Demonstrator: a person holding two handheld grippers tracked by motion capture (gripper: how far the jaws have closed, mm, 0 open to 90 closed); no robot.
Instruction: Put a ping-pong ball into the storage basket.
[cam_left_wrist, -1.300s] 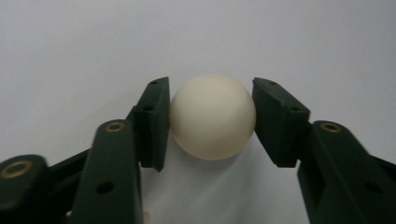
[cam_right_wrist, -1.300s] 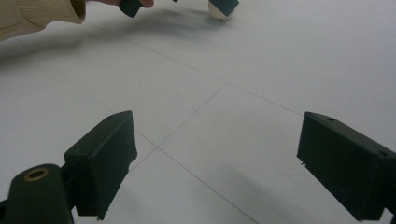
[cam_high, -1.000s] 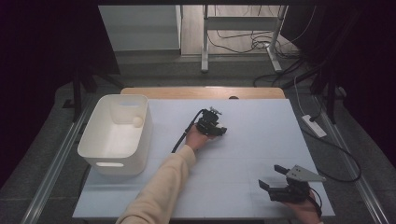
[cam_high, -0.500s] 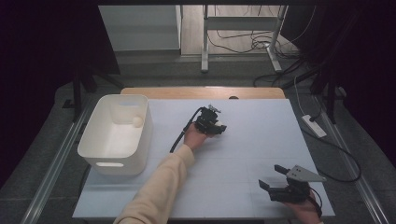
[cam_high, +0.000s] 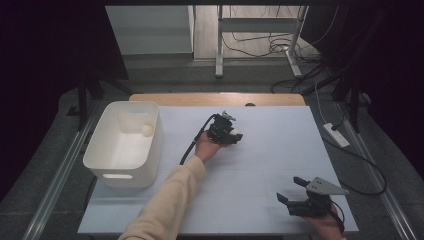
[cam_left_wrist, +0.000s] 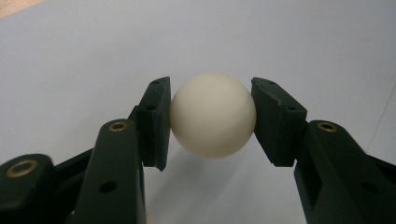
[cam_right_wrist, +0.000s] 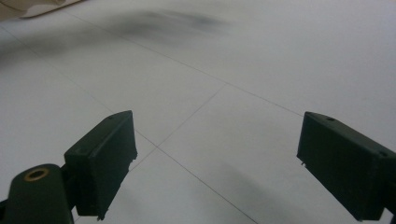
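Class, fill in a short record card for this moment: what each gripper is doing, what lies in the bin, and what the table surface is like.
left gripper: shut on a cream ball, near the table's middle
right gripper: open, holding nothing, at the near right corner
bin: white, at the table's left, one ball inside
table: pale, with thin grid lines

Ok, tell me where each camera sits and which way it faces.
High view: above the person's side, looking forward and down on the table and bin; a sleeve, both hands, left gripper and right gripper show.
Left gripper view: rides the left gripper, looking along its jaws, closed on a ball.
Right gripper view: rides the right gripper, looking along its wide-open jaws at bare table.
Shared: the ball shows small at the left gripper's tip in the high view, and the white table shows in all three.
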